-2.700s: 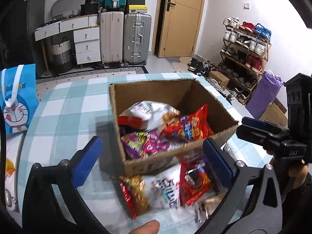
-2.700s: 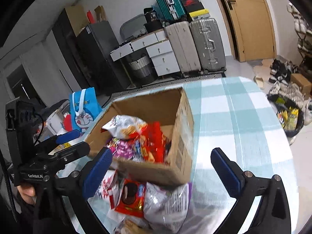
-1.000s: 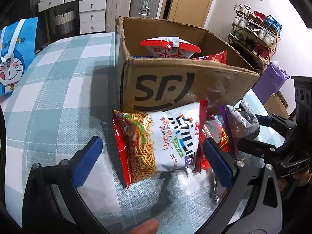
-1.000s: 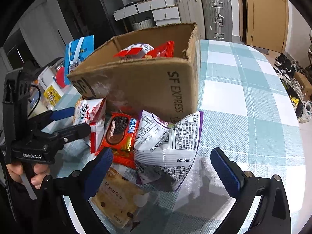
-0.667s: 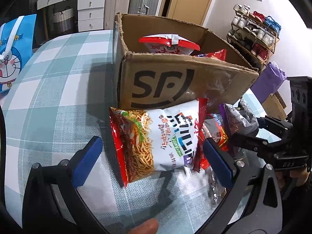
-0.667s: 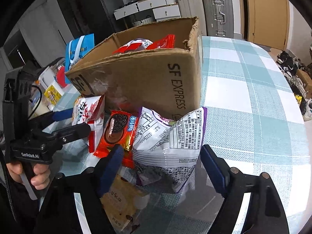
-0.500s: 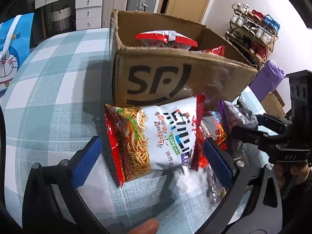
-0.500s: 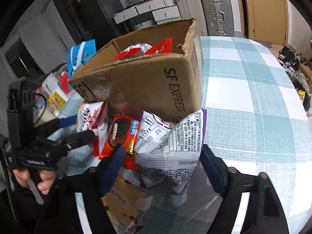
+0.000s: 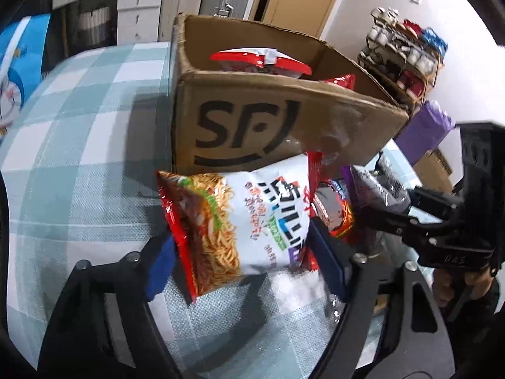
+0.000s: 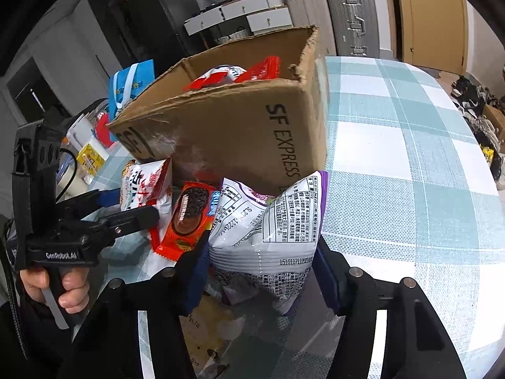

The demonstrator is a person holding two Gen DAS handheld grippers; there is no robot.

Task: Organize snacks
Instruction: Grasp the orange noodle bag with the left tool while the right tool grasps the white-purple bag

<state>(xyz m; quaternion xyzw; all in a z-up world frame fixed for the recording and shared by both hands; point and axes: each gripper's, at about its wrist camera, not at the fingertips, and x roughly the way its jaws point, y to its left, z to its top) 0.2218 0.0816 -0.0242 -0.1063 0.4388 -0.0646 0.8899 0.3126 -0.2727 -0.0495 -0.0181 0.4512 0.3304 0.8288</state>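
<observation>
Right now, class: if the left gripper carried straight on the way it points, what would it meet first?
The left gripper, closed on the red-and-white noodle snack bag, would probably push it against the brown cardboard box just behind; depth is uncertain.

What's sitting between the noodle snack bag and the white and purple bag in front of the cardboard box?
An orange-red chocolate cookie packet lies between the noodle snack bag and the white and purple bag; the right wrist view shows it best.

Both grippers point steeply down, side by side. The left gripper (image 9: 243, 262) has just been closing, its blue pads now against a noodle packet (image 9: 246, 218). The right gripper (image 10: 262, 271) has closed likewise, squeezing a white-and-purple bag (image 10: 268, 224).
</observation>
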